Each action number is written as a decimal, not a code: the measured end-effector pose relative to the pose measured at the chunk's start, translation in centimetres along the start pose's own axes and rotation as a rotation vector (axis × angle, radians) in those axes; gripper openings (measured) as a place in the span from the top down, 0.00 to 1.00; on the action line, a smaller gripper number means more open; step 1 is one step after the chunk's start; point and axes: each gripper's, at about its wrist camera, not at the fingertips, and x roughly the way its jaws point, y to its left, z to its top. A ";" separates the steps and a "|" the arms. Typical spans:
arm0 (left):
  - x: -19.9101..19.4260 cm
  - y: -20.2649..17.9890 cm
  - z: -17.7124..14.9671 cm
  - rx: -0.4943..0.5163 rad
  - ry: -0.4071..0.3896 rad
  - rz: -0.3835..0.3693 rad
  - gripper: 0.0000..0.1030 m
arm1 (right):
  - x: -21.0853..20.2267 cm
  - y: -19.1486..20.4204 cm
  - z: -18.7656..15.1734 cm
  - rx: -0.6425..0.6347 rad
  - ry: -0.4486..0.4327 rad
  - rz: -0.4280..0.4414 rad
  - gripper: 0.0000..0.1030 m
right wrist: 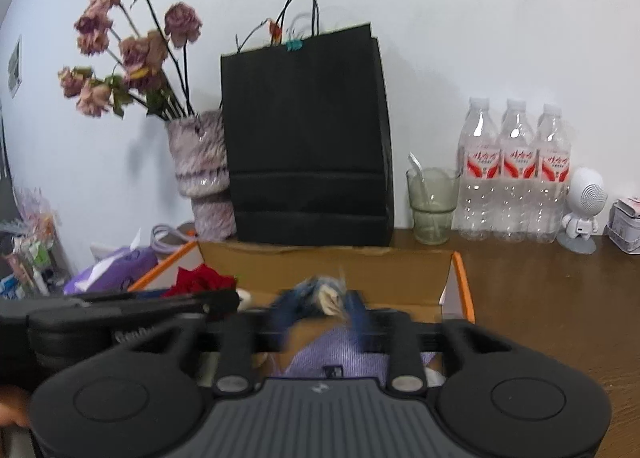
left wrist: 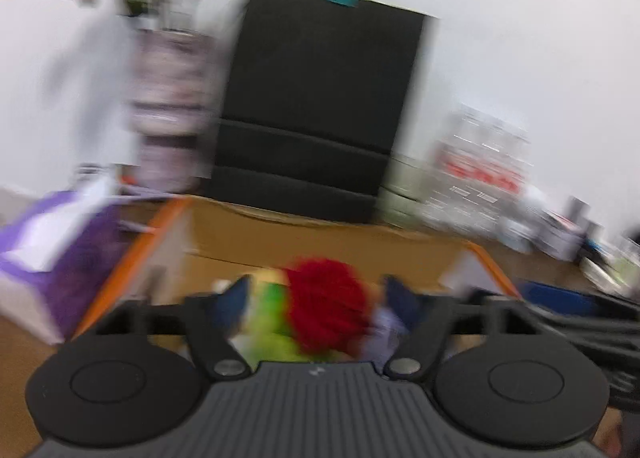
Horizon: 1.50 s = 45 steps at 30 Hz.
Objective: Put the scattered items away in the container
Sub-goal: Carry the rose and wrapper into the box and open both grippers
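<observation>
Cardboard box (right wrist: 320,266) holds purple cloth (right wrist: 336,350); left gripper (left wrist: 316,298) pinches a red-green plush (left wrist: 324,306), right gripper (right wrist: 316,310) a blue item (right wrist: 308,294).

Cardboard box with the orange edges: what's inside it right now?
In the cardboard box, a red and green plush sits between the left gripper fingers, beside a lilac knitted cloth and a blurred blue item. The grippers cover the floor.

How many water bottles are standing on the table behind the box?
3. The water bottles stand in one shrink-wrapped row against the wall, right of the glass cup: left, middle, right. More could be hidden behind them.
</observation>
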 end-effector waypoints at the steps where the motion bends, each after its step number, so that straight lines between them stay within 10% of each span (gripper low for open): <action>1: -0.4 0.3 0.2 -0.012 -0.021 0.032 0.00 | -0.1 -0.1 0.1 0.008 0.003 -0.030 0.00; 45: -4.8 0.5 0.4 0.011 -0.038 -0.014 0.00 | -4.0 -1.4 1.1 0.077 -0.040 -0.017 0.00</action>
